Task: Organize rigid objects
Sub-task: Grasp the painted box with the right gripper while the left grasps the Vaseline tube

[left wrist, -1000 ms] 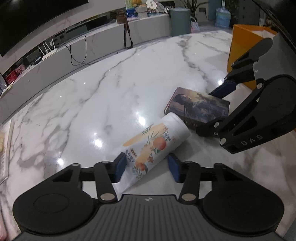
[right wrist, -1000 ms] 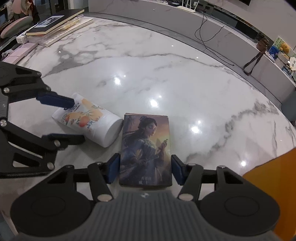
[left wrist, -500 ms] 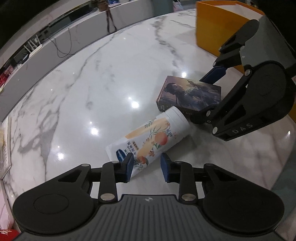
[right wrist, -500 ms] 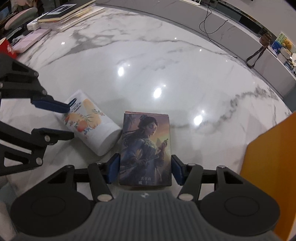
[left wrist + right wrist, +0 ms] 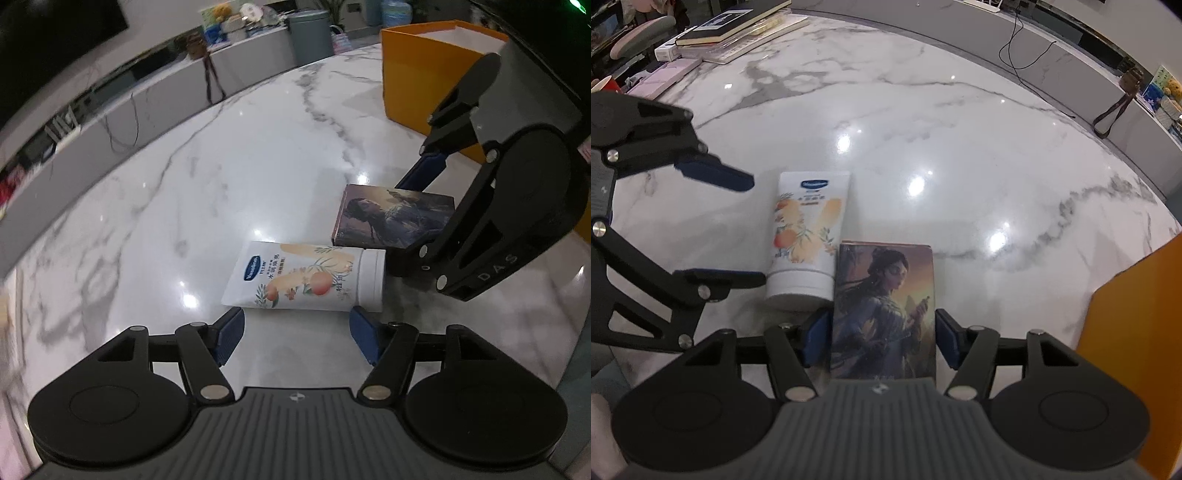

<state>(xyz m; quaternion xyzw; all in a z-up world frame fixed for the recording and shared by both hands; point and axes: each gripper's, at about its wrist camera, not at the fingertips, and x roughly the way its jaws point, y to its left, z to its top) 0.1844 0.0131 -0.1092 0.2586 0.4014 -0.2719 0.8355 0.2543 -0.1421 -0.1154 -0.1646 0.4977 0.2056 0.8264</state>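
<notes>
A white lotion tube (image 5: 306, 280) lies flat on the marble bench (image 5: 229, 177), its cap end touching a picture box (image 5: 884, 306). The left hand-held gripper (image 5: 297, 330), just opened wide, is clear of the tube. The right hand-held gripper (image 5: 881, 338) straddles the box loosely, pads apart from it. An orange bin (image 5: 424, 81) stands beyond the box.

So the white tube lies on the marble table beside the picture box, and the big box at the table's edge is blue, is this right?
Not quite. The big box at the edge is orange, not blue; the left wrist view shows it clearly. The rest holds: the white tube lies on the marble table beside the picture box.
</notes>
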